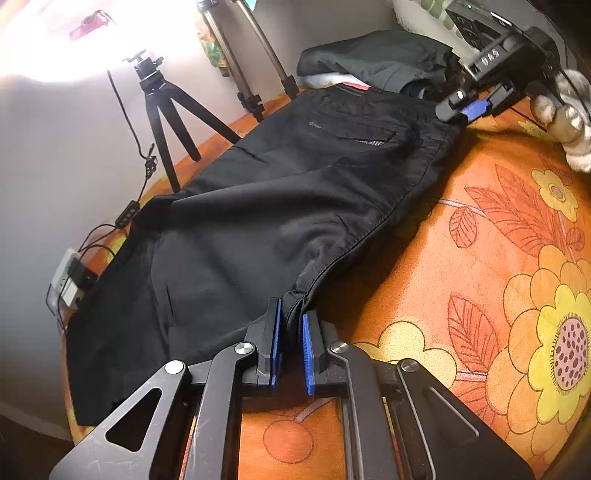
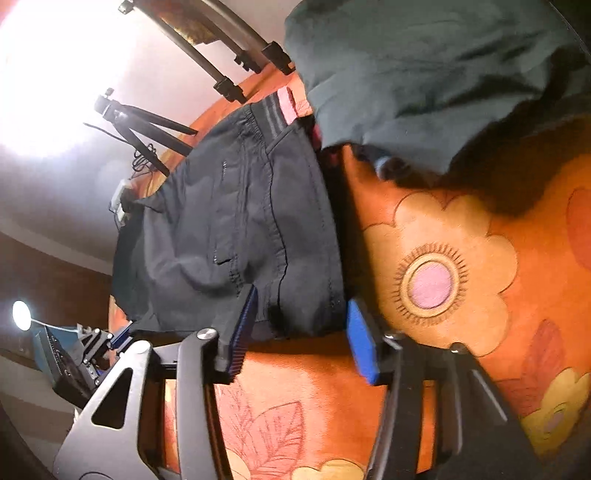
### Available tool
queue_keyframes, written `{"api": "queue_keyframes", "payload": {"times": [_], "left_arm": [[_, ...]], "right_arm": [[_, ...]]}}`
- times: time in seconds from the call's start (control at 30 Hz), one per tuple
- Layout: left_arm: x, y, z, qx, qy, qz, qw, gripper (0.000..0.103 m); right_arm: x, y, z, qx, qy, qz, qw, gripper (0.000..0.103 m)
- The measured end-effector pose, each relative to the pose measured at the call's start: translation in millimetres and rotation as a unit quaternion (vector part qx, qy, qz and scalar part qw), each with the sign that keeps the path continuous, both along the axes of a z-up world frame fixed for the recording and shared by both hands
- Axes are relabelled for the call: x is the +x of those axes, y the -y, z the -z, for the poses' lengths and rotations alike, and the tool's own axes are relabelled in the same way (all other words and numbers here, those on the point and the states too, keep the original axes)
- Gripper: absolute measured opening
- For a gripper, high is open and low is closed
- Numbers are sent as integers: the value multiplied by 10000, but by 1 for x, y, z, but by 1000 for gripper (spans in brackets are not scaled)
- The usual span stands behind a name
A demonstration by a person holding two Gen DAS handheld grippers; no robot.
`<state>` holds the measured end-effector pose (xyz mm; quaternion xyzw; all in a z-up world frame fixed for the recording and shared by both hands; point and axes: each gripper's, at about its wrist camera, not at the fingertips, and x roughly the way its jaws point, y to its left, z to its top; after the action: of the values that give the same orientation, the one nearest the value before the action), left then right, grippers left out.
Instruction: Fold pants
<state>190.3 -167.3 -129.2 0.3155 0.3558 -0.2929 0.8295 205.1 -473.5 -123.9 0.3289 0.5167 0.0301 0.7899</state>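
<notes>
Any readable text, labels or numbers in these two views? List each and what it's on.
"DAS": white letters on the black body of the right gripper, seen from the left wrist view; the first letter is uncertain.
Small panel on the dark device behind that gripper: markings too small to read.
Black pants, red-striped waistband, orange floral cloth: no text visible.

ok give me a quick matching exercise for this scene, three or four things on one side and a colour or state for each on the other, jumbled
Things:
1. left claw
2. right claw
3. black pants
4. bedspread

Descriptions:
A. orange with flowers
B. spread out flat
C. pinching a fabric edge
D. pads apart, straddling the waistband

Pairs: 1-C, 2-D, 3-B, 4-A
</notes>
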Motion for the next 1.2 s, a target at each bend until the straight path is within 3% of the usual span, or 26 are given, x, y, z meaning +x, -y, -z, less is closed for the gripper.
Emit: {"api": "queue_keyframes", "payload": {"times": [0.03, 0.1, 0.27, 0.47, 0.67, 0.9, 1.07, 1.13, 1.2], "left_arm": [[0, 0, 0, -3, 2, -12, 10000, 9], [-3, 0, -1, 10, 21, -12, 10000, 9], [-12, -2, -7, 17, 63, 39, 10000, 9], [-34, -11, -18, -63, -21, 175, 9998, 8], [-83, -8, -17, 31, -184, 555, 9983, 8], [-116, -4, -11, -28, -414, 757, 9963, 8], [-119, -3, -3, 35, -557, 692, 9960, 10], [-118, -5, -4, -22, -650, 594, 9961, 14], [-120, -7, -7, -100, -714, 492, 9962, 16]], "right_arm": [[0, -1, 3, 134, -28, -21, 9999, 22], [2, -4, 8, 330, -100, -17, 9994, 17], [-8, -18, -20, -182, 95, -124, 9997, 16], [-59, -23, -56, -532, 228, -125, 9982, 9], [-124, -30, -57, -754, 152, -203, 9968, 9], [-178, -29, -42, -685, -46, -201, 9974, 9], [-184, -22, -40, -647, -107, -546, 9964, 19], [-181, -8, -52, -588, 131, -451, 9972, 36], [-173, 9, -70, -839, 514, -153, 9950, 52]]}}
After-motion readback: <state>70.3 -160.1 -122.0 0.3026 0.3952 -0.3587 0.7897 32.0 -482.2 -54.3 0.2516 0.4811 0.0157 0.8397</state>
